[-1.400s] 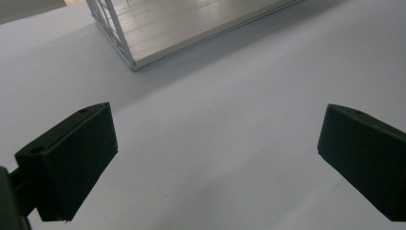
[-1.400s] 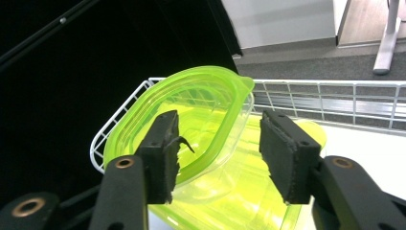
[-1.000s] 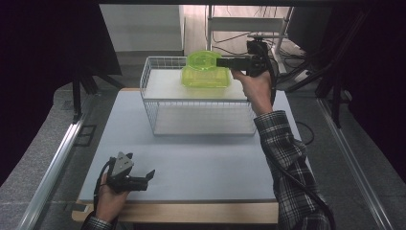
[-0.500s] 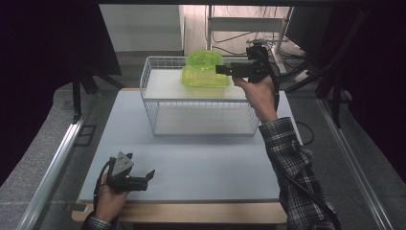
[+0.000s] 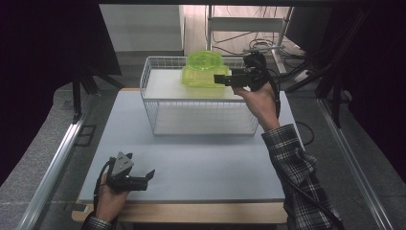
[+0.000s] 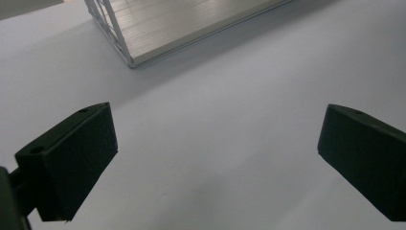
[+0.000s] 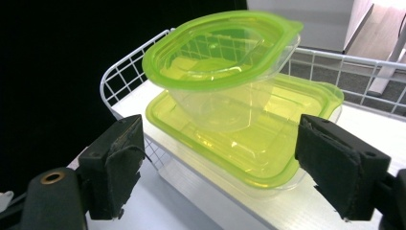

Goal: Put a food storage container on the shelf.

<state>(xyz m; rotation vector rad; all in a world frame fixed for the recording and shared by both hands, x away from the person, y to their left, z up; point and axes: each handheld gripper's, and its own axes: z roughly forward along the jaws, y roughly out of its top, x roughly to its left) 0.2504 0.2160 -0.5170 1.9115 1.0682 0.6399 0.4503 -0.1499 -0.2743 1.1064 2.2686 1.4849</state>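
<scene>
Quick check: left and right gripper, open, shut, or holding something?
Left gripper: open, nothing between the jaws, above the table.
Right gripper: jaws just opened, holding nothing, facing the stacked green containers.

Pale worktop with a wire basket

The worktop (image 5: pixel 191 167) carries a white wire basket (image 5: pixel 201 122) toward its far edge; inside, on the basket's shelf, two green-lidded clear containers (image 7: pixel 239 96) sit stacked, the smaller on top.

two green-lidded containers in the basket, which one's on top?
The smaller rounded container sits on top, tilted; the wide flat rectangular container lies under it in the wire basket.
</scene>
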